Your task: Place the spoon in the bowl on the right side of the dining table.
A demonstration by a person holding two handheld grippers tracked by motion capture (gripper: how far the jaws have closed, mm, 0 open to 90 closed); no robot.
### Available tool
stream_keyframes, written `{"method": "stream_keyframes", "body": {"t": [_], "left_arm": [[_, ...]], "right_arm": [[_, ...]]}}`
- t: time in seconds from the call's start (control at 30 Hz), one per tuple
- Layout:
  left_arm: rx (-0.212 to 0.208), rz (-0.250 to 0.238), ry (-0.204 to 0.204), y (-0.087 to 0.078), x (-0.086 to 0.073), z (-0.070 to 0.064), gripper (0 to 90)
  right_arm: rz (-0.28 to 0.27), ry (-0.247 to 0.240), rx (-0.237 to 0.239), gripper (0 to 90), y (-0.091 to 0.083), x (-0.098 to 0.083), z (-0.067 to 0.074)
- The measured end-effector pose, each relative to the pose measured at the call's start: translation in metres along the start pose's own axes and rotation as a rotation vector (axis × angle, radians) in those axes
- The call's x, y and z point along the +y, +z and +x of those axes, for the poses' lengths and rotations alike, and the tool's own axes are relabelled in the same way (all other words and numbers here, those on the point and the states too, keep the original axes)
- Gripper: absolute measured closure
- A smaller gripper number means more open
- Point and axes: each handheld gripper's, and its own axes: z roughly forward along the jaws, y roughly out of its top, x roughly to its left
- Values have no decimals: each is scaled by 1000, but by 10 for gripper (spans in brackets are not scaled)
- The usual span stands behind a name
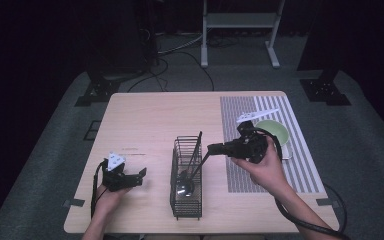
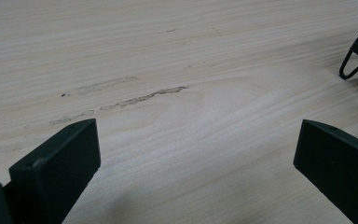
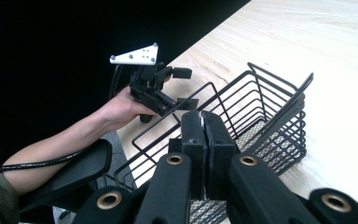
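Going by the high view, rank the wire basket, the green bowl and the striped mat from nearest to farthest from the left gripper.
From the left gripper:
1. Wire basket, just to its right, mid-table.
2. Striped mat, past the basket on the table's right.
3. Green bowl, on the mat, beyond the right hand.

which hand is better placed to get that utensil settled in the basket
Right. The right gripper is shut on the handle of the black long-handled utensil over the black wire basket; the left gripper sits open, apart.

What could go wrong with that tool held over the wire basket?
The right gripper pinches the dark utensil only at the end of its thin handle, so it might swivel or slip. Its round head sits low inside the wire basket and could snag the wires, dragging or tipping it.
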Motion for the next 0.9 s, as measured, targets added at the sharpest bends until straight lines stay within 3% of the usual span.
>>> {"method": "stream_keyframes", "body": {"t": [0.9], "left_arm": [[2, -2, -3, 0, 0, 0, 0]], "right_arm": [[-51, 28, 5, 886, -30, 12, -4]]}}
